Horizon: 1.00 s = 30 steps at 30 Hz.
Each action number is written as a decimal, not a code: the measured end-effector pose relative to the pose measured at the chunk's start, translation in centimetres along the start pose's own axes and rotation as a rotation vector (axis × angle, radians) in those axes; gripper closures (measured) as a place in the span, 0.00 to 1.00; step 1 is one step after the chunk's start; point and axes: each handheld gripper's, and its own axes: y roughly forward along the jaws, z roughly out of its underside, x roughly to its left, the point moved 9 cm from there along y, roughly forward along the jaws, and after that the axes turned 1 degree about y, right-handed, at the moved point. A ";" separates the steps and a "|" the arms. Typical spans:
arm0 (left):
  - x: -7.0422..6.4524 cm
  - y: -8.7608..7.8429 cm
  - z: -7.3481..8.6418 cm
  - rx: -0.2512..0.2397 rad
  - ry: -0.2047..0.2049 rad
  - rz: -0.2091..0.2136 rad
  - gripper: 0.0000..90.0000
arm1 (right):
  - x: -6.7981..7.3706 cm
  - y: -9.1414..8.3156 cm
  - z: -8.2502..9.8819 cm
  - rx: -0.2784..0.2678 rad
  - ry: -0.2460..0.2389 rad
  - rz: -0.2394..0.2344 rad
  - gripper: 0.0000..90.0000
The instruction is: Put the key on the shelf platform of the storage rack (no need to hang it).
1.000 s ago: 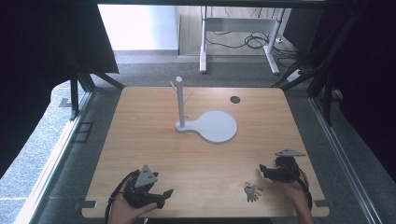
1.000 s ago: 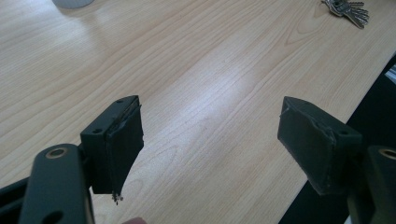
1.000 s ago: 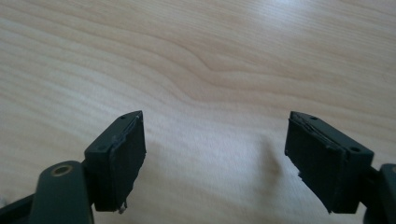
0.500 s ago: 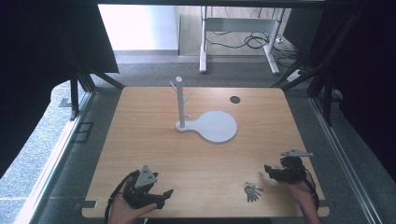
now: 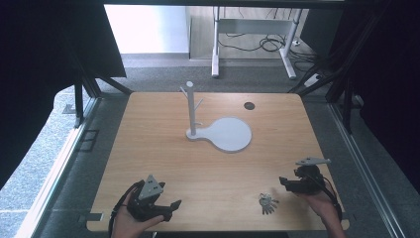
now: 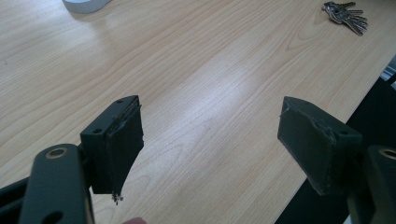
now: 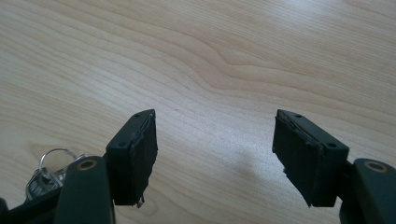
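Note:
A bunch of keys [image 5: 267, 203] on a ring lies on the wooden table [image 5: 163, 148] near its front right edge. My right gripper [image 5: 282, 183] sits just right of the keys and points left; its jaws have just been closing a little, stand apart, and have nothing between them. In the right gripper view the key ring [image 7: 44, 175] lies beside the left jaw, outside the open right gripper [image 7: 215, 149]. My left gripper [image 5: 172, 207] rests at the front left, open and empty, and in the left gripper view the left gripper [image 6: 210, 140] faces the keys [image 6: 345, 14] across the table.
A white stand [image 5: 190, 109] with short pegs rises from a round white base [image 5: 228, 134] in the middle of the table. A small dark round spot [image 5: 249, 105] sits at the back right. The table's front edge is close behind both hands.
The right gripper has shifted slightly to the right, away from the keys. The left gripper and the keys have stayed put.

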 end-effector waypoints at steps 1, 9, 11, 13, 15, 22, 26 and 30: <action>0.0 0.0 0.0 0.000 0.000 0.000 0.25 | 0.0 0.0 0.0 0.000 0.000 0.000 0.34; 0.2 0.2 0.0 0.002 0.000 -0.002 0.25 | 0.9 -1.4 -0.5 0.034 -0.046 -0.010 0.35; 0.2 0.2 0.1 0.003 -0.004 -0.002 0.25 | 1.3 -1.6 -0.6 0.041 -0.060 -0.024 0.35; 0.2 0.3 0.1 0.005 -0.004 -0.002 0.25 | 1.7 -1.7 -0.6 0.048 -0.073 -0.035 0.35; 0.2 0.3 0.1 0.006 -0.004 -0.001 0.25 | 2.1 -1.7 -0.6 0.060 -0.086 -0.045 0.35; 0.3 0.5 0.2 0.011 -0.003 0.000 0.25 | 4.1 -1.8 -0.9 0.077 -0.150 -0.067 0.34; 0.4 0.6 0.3 0.011 -0.008 0.002 0.25 | 5.2 -1.9 -0.9 0.095 -0.181 -0.080 0.33; 0.3 0.7 0.3 0.013 -0.009 0.005 0.25 | 6.1 -1.8 -0.8 0.112 -0.197 -0.082 0.32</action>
